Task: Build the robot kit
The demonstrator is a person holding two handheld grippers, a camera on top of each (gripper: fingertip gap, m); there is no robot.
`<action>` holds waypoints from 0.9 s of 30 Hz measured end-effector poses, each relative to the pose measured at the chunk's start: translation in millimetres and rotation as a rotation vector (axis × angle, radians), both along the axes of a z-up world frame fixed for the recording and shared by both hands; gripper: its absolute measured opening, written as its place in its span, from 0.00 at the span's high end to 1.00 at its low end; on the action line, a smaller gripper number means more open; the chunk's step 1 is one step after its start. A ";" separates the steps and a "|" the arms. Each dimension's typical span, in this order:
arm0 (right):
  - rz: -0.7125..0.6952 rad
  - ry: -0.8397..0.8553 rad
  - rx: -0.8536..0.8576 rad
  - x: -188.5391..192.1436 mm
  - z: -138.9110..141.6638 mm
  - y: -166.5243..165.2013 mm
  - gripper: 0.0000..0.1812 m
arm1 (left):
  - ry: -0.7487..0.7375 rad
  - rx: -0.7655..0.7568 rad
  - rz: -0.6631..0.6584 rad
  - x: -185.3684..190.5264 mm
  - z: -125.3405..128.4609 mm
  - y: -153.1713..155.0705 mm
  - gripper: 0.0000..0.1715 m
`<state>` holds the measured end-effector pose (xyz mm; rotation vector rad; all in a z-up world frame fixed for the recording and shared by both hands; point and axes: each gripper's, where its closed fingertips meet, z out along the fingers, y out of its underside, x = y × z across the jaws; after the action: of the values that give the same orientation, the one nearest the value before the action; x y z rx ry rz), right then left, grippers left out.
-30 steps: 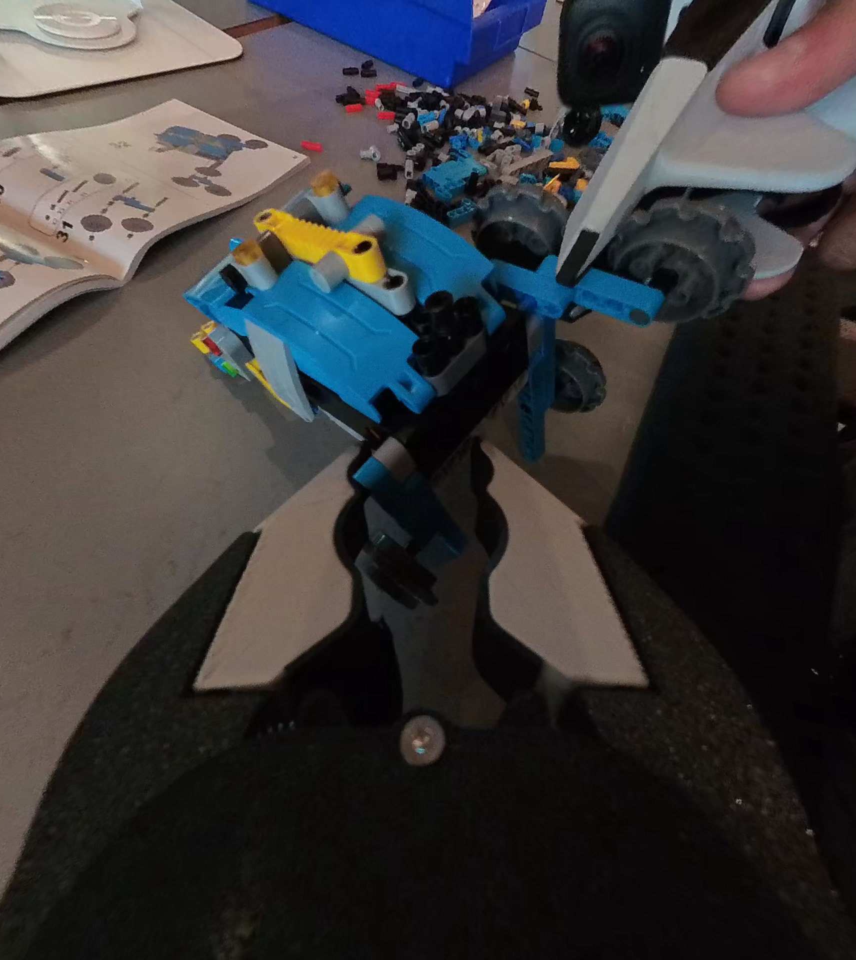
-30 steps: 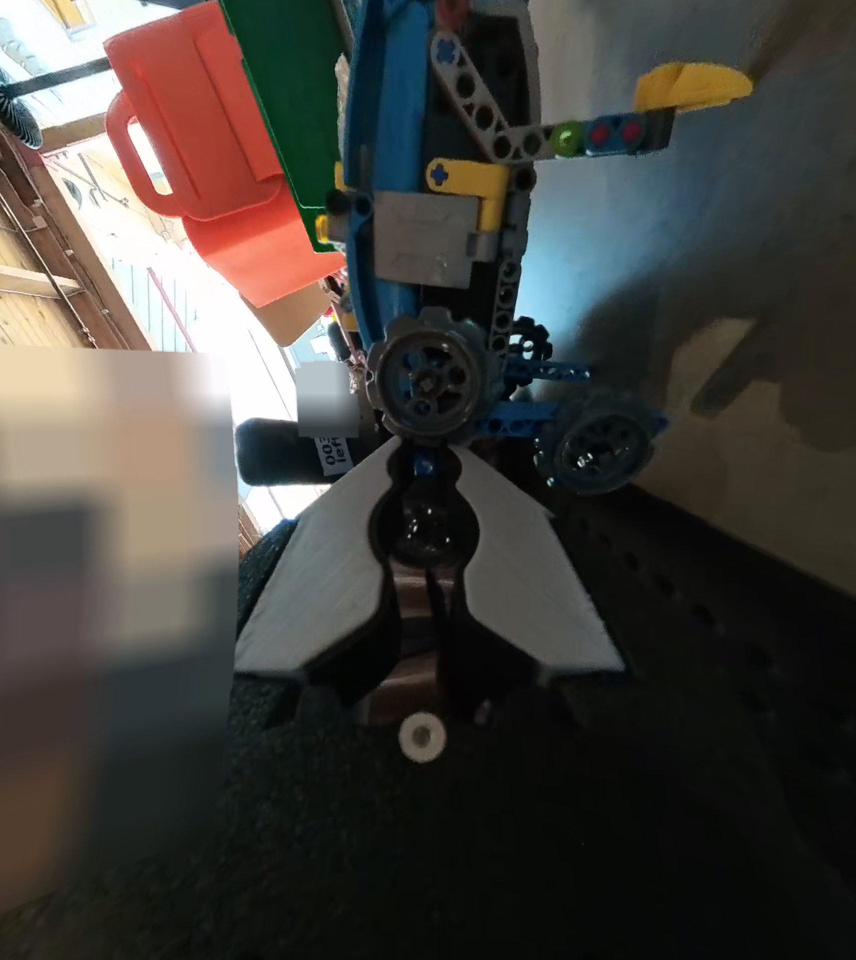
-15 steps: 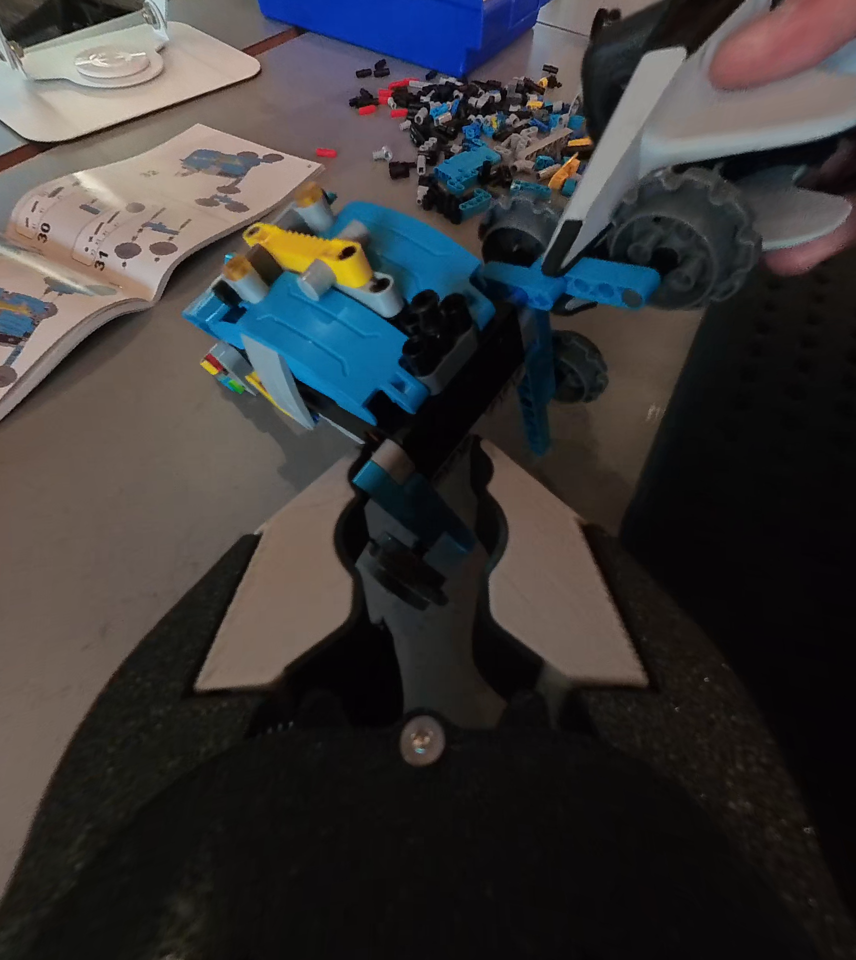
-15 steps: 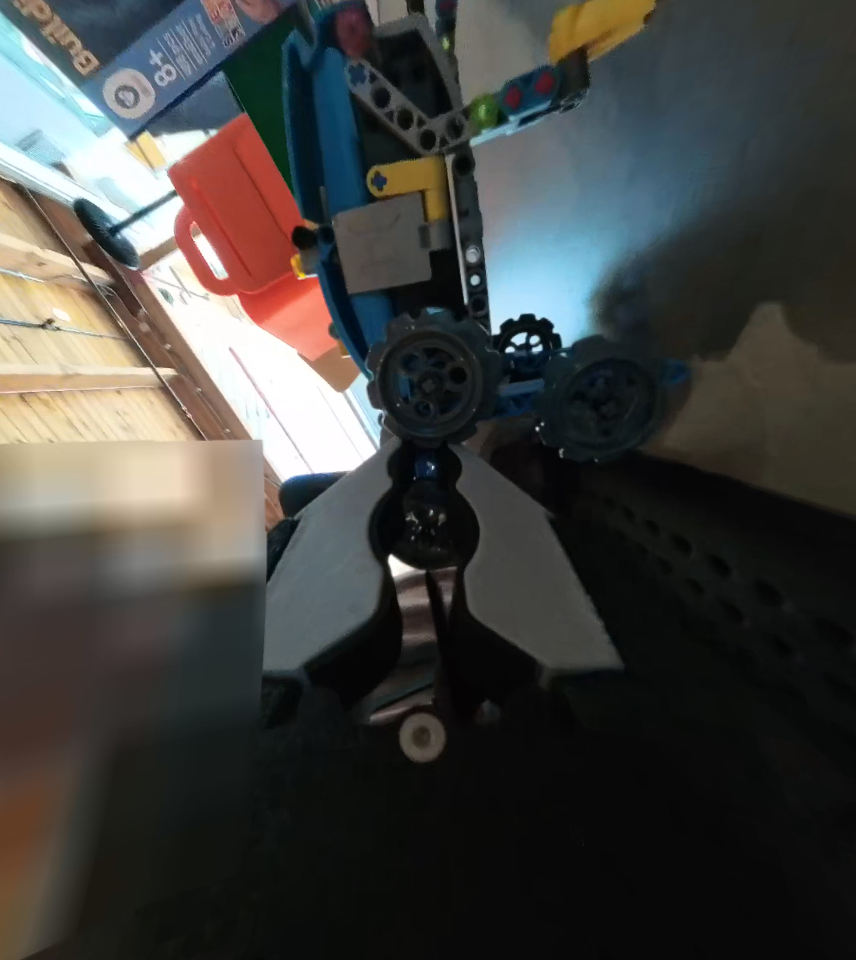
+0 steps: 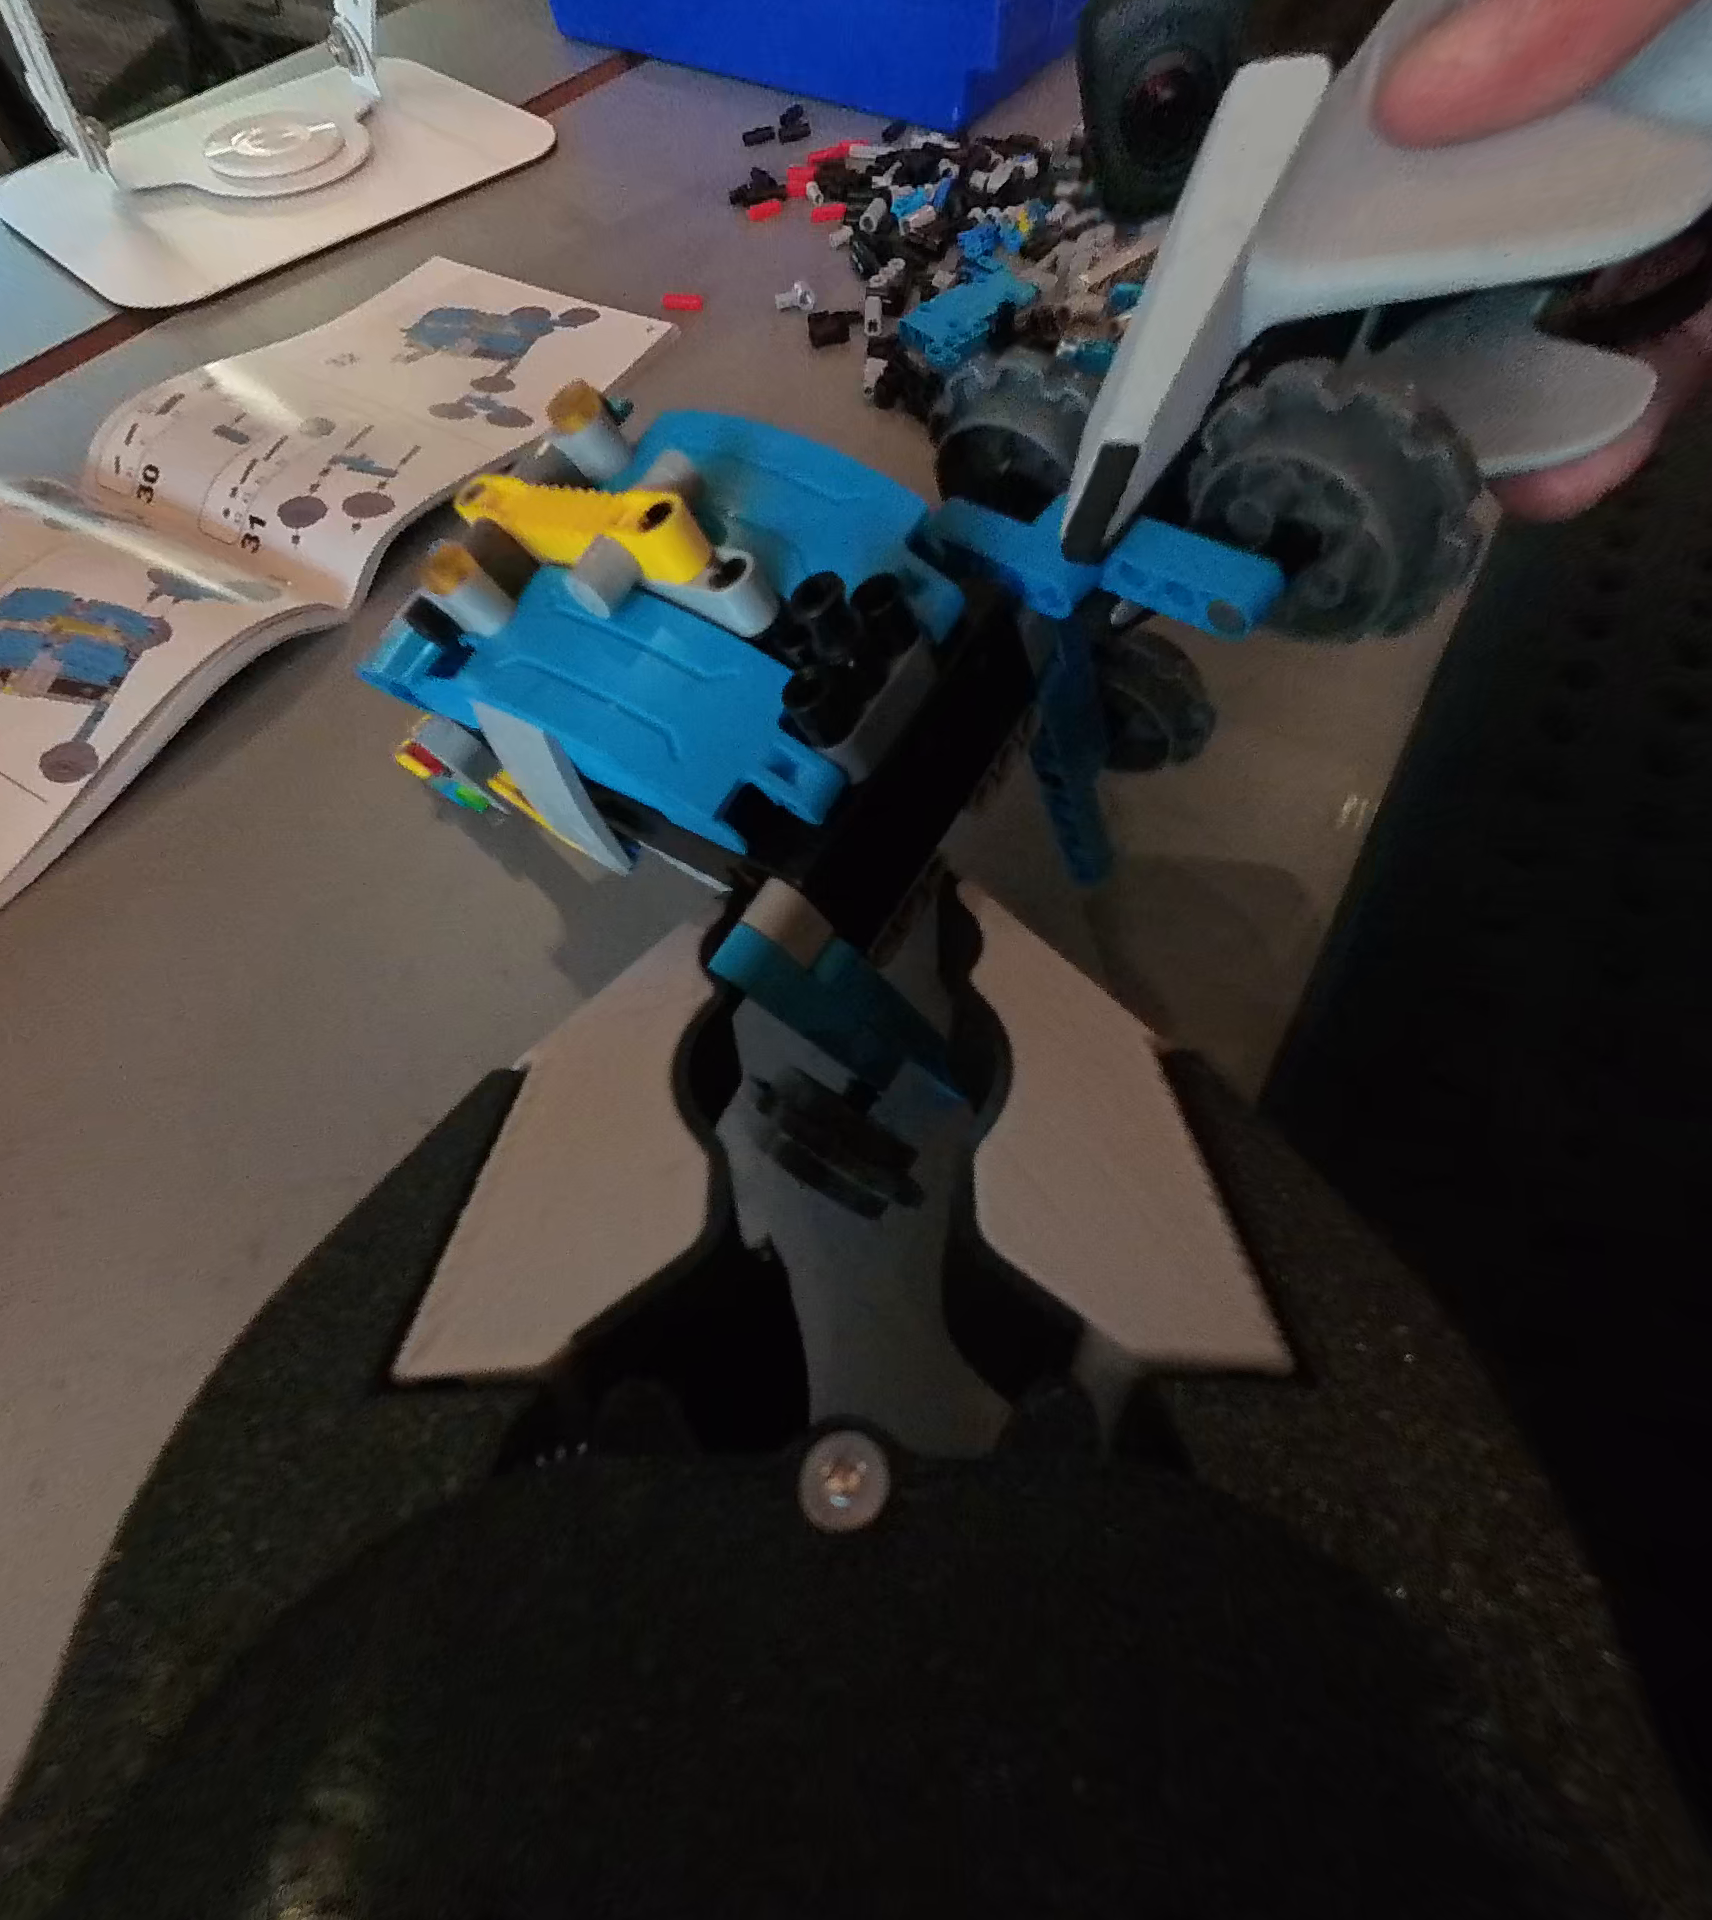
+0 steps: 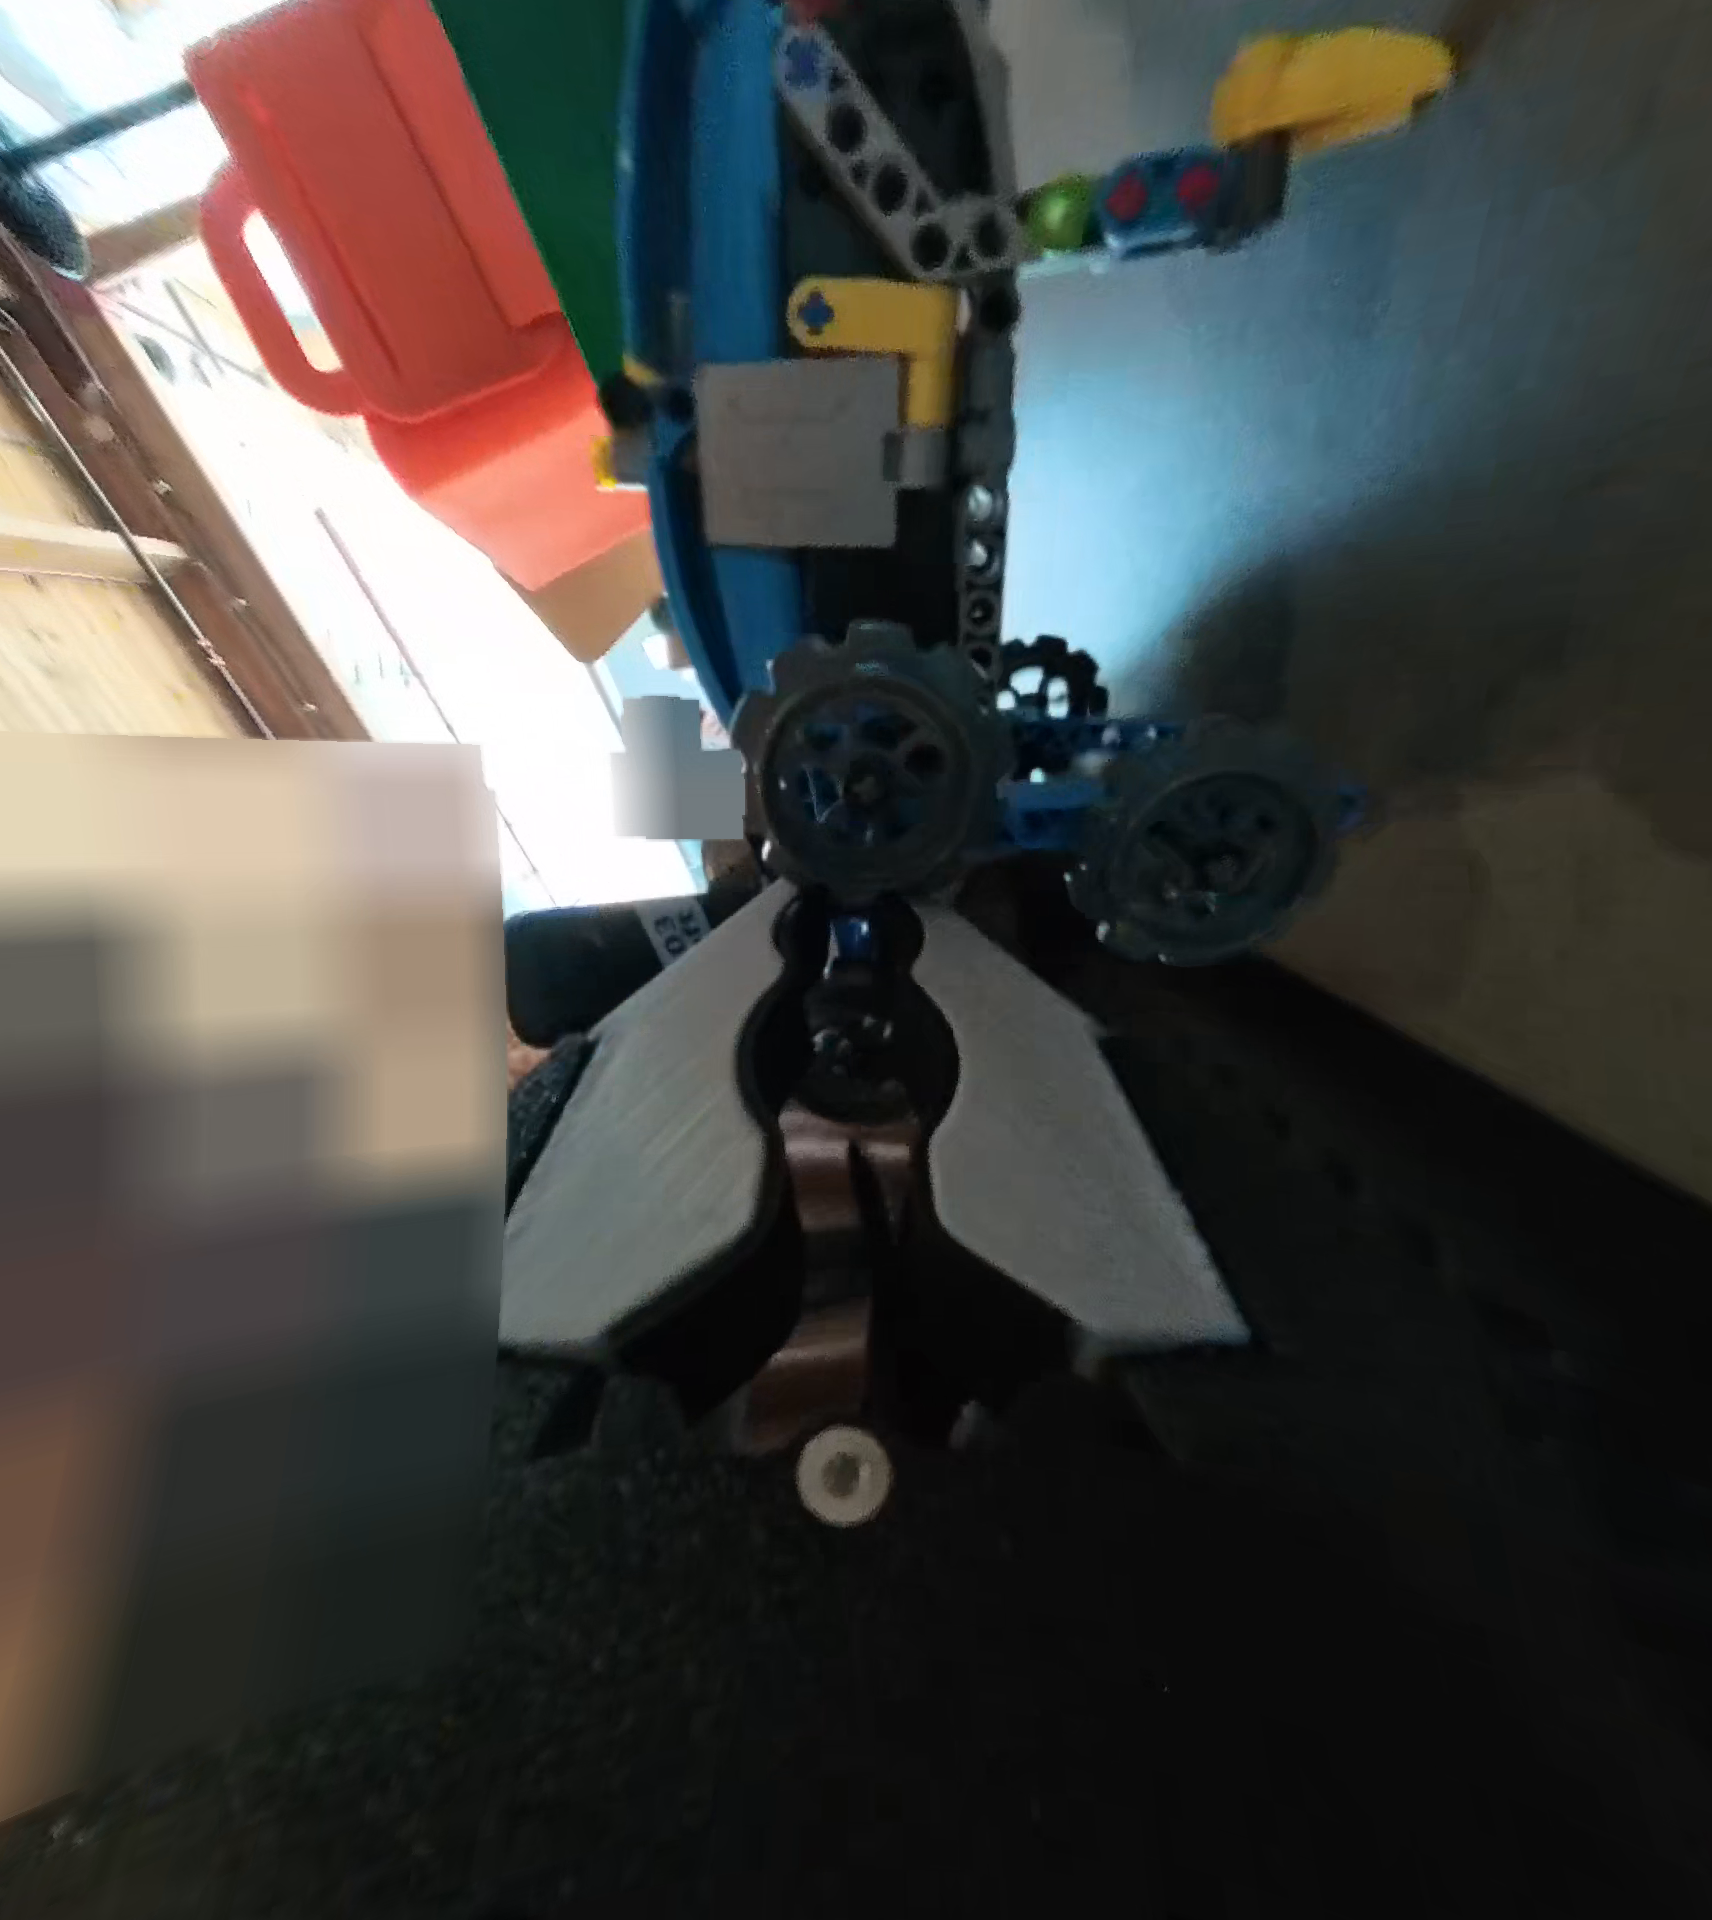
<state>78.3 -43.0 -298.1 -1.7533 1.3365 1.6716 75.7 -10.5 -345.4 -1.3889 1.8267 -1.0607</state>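
Observation:
A blue, black and yellow brick vehicle model (image 5: pixel 644 665) is held tilted just above the grey table (image 5: pixel 208 1143). My left gripper (image 5: pixel 831 935) is shut on the blue and black beam at the model's near end. My right gripper (image 5: pixel 1143 488), held by a hand, comes in from the upper right. In the right wrist view the right gripper (image 6: pixel 852 914) is shut on a thin blue wheel beam, with a grey wheel (image 6: pixel 867 769) just past its tips. A second wheel (image 6: pixel 1216 842) sits to the right. The model's body (image 6: pixel 831 416) rises behind.
An open instruction booklet (image 5: pixel 208 540) lies left of the model. A pile of loose small pieces (image 5: pixel 935 229) lies behind it, before a blue bin (image 5: pixel 831 42). A white stand base (image 5: pixel 280 177) is far left, a black perforated mat (image 5: pixel 1610 831) right. A red container (image 6: pixel 395 260) shows behind. My hands' fingertips stand some 6 centimeters from each other.
Both grippers keep their hold. The model and grippers have shifted a little together, and the right wrist view has swung, so the background has slid behind the model.

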 end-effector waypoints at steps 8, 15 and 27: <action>0.079 -0.072 -0.009 5.4 4.6 1.2 0.95 | 0.009 -0.047 -0.012 -0.4 -0.9 1.2 0.81; 0.162 -0.163 0.009 0.7 5.1 -14.4 0.92 | 0.003 -0.043 -0.082 -3.4 -1.2 -10.0 0.81; 0.534 -1.081 0.405 54.2 -14.0 -42.5 0.75 | -0.006 -0.067 -0.096 -1.9 -0.7 -10.5 0.81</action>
<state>132.5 -85.5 -312.1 -2.2791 0.0517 0.7725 73.7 -21.0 -346.1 -1.3461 1.8859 -1.1830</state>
